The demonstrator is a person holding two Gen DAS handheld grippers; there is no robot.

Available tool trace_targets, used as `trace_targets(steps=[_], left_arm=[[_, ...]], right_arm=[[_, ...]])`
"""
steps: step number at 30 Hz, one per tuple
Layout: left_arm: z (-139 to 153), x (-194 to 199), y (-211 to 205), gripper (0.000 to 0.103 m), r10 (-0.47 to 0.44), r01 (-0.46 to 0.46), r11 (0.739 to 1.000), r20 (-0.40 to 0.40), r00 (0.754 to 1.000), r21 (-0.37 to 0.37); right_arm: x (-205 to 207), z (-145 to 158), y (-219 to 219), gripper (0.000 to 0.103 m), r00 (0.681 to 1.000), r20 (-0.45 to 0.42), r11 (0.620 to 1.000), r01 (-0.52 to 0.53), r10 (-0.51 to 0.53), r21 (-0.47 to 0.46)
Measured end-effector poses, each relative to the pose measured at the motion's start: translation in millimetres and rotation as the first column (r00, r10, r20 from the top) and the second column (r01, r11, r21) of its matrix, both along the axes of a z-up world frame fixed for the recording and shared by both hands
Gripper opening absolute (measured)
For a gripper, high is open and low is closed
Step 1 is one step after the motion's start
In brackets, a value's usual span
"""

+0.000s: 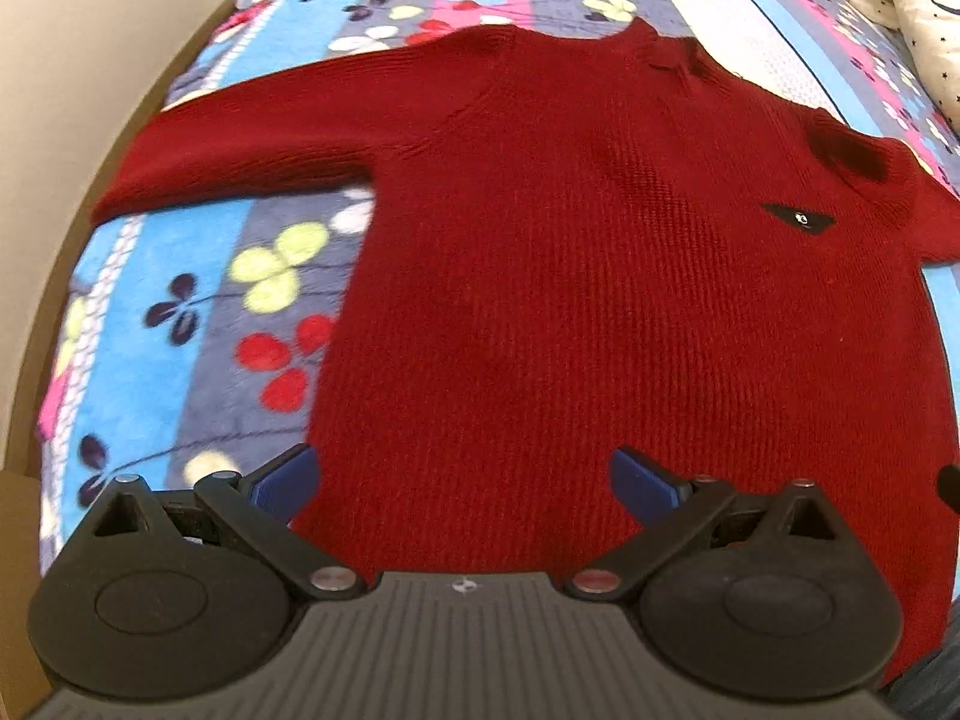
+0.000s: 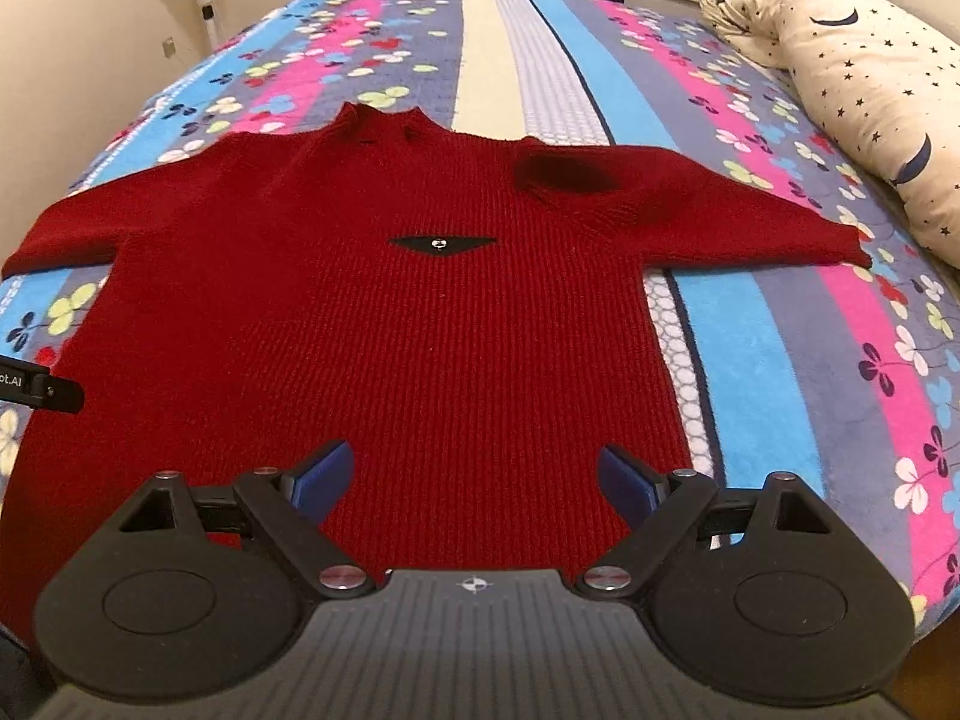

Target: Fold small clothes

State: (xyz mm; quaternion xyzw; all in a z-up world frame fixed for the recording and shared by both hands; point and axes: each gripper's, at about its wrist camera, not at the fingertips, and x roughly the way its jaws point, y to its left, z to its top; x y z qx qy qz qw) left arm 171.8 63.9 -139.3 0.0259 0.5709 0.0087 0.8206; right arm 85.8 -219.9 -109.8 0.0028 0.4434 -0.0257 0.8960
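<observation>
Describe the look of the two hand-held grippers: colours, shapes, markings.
Both look alike. The left hand-held gripper and the right hand-held gripper each have two blue fingers on black linkage arms with silver pivot pins, two rounded black housings, and a grey ribbed body bearing a small cross-shaped mark. No cables or sleeves show.

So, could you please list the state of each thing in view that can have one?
Red sweater: spread flat, front up, unfolded.
Left sleeve: stretched out sideways.
Right sleeve: stretched out sideways.
Left claw: open, holding nothing, over the hem.
Right claw: open, holding nothing, over the hem.
Star-print pillow: lying on the bedspread's far right.
</observation>
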Motion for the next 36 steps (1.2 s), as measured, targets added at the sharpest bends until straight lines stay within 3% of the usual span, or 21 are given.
trace_targets(steps=[5,8,11,13,15,19,23,25,27,28,29,30,33,34,36], left_arm=[[-11,22,-8,0.103,-0.026,0.026,1.000,-0.012,1.000,-0.013],[-20,40,2,0.103,-0.010,0.008,0.998,-0.032,0.999,-0.057],[-28,67,48,0.103,0.147,-0.150,0.979,-0.030,0.989,-0.135],[-33,90,99,0.103,0.310,-0.306,0.928,-0.017,0.951,-0.210],[-35,106,145,0.103,0.444,-0.427,0.874,0.023,0.896,-0.233],[-45,134,220,0.103,0.584,-0.548,0.778,0.032,0.811,-0.307],[-59,154,275,0.103,0.700,-0.639,0.654,0.004,0.714,-0.404],[-67,158,300,0.102,0.782,-0.707,0.549,-0.025,0.623,-0.446],[-68,160,320,0.100,0.859,-0.752,0.405,-0.065,0.508,-0.520],[-64,160,325,0.075,0.883,-0.758,0.370,-0.052,0.467,-0.537],[-58,165,327,0.034,0.884,-0.766,0.379,-0.041,0.465,-0.519],[-54,172,327,0.018,0.879,-0.782,0.403,-0.036,0.475,-0.475],[-28,184,311,0.015,0.859,-0.772,0.479,0.041,0.511,-0.417],[-13,186,297,0.014,0.838,-0.752,0.528,0.101,0.536,-0.394],[25,193,249,0.014,0.740,-0.665,0.673,0.271,0.616,-0.324]], right_arm=[[18,-9,1,0.089,1.000,-0.016,1.000,0.007,-0.007,0.003],[27,-14,1,0.089,1.000,-0.028,1.000,0.008,-0.009,-0.002],[34,-20,0,0.089,0.999,-0.041,1.000,0.016,-0.016,-0.012],[37,-23,-2,0.089,0.999,-0.048,1.000,0.022,-0.023,-0.013],[39,-26,-3,0.089,0.998,-0.057,0.999,0.029,-0.030,-0.017],[39,-31,-3,0.089,0.997,-0.075,0.999,0.025,-0.028,-0.031],[41,-32,1,0.089,0.996,-0.085,0.999,0.017,-0.020,-0.043],[41,-32,3,0.089,0.996,-0.087,0.999,0.014,-0.018,-0.047],[42,-30,4,0.089,0.996,-0.086,0.998,0.009,-0.013,-0.057],[41,-29,4,0.089,0.996,-0.084,0.998,0.005,-0.011,-0.063],[41,-28,4,0.089,0.997,-0.082,0.998,0.002,-0.008,-0.068],[41,-27,4,0.089,0.997,-0.078,0.997,0.000,-0.005,-0.074],[40,-27,1,0.089,0.997,-0.074,0.997,-0.003,-0.003,-0.080],[40,-28,-1,0.089,0.997,-0.075,0.997,-0.002,-0.004,-0.077],[39,-30,-3,0.089,0.997,-0.079,0.998,0.007,-0.012,-0.067]])
